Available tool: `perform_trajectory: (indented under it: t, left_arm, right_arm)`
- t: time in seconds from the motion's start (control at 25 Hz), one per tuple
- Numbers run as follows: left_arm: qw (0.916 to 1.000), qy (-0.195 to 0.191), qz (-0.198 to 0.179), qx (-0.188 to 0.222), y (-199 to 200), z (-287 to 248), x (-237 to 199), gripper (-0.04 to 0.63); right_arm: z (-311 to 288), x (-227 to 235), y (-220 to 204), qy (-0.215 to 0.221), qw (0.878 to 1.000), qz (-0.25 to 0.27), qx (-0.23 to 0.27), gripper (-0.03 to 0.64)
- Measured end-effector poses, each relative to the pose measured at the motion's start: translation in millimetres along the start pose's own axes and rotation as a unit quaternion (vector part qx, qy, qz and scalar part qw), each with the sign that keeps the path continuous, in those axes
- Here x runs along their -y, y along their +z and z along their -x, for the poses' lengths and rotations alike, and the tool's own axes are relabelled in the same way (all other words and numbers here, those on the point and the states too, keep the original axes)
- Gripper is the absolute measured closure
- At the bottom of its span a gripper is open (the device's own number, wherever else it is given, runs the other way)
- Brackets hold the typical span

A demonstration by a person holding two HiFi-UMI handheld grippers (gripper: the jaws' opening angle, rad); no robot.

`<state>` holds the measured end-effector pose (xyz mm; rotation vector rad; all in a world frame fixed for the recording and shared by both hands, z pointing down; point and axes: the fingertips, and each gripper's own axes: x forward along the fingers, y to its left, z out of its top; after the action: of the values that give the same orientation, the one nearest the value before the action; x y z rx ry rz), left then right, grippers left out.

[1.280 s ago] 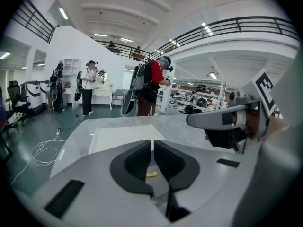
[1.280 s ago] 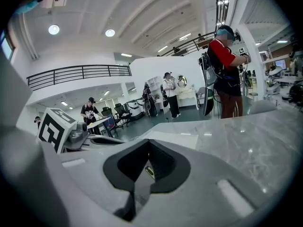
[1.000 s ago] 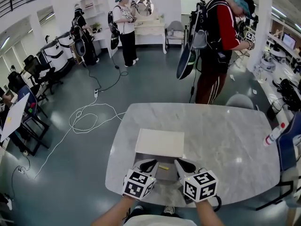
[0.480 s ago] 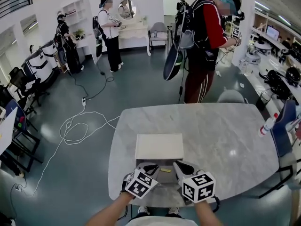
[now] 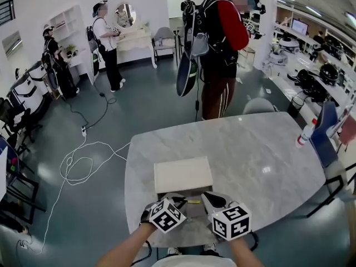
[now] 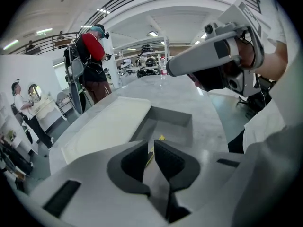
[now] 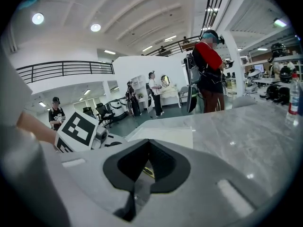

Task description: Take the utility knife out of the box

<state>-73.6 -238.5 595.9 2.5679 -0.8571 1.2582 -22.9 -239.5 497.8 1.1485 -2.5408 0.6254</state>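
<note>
Currently: open grey box (image 5: pixel 164 195) at the near edge of the marble table (image 5: pixel 267 166). Its cream lid (image 5: pixel 183 174) lies flat just beyond, toward the table's centre. The utility knife (image 5: pixel 192 201), yellow with a dark end, lies on the box floor. Left gripper (image 5: pixel 179 200) reaches into the box from the near-left. Its fingers (image 6: pixel 166 161) stand a narrow gap apart, and its own view shows the knife's yellow body running through that gap. Contact with the knife cannot be told. Right gripper (image 5: pixel 210 198) sits at the box's near-right, tilted inward, close to the left gripper. Its fingers (image 7: pixel 163 162) are pressed together at the tips, and a yellow sliver of the knife shows beneath them. A white bottle (image 5: pixel 303 133) stands at the far right edge of the table. A person in a red-and-black top (image 5: pixel 219 49) stands past the far edge. A white cable (image 5: pixel 78 163) loops on the floor to the left.
</note>
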Motion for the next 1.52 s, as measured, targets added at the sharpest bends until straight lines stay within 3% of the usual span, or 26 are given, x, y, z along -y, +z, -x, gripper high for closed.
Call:
perform_trajectory:
  t: [0.4,0.96,1.52]
  left_arm:
    - [0.9968,-0.037,-0.063,-0.034,-14,-18,5,0.568]
    - [0.9916,-0.057,-0.093,-0.069,-29,-42,5,0.492]
    - [0.9872,-0.064,-0.107,-0.099,-35,-61,7,0.482]
  right_arm:
    - [1,1,-1,-0.027,1.0,-0.008,0.003,0.612]
    - [7,15,-6,-0.044,0.999,-0.013,-0.001,0.612]
    - [5,30,-10,-0.038,0.999,-0.014,-0.01,0.612]
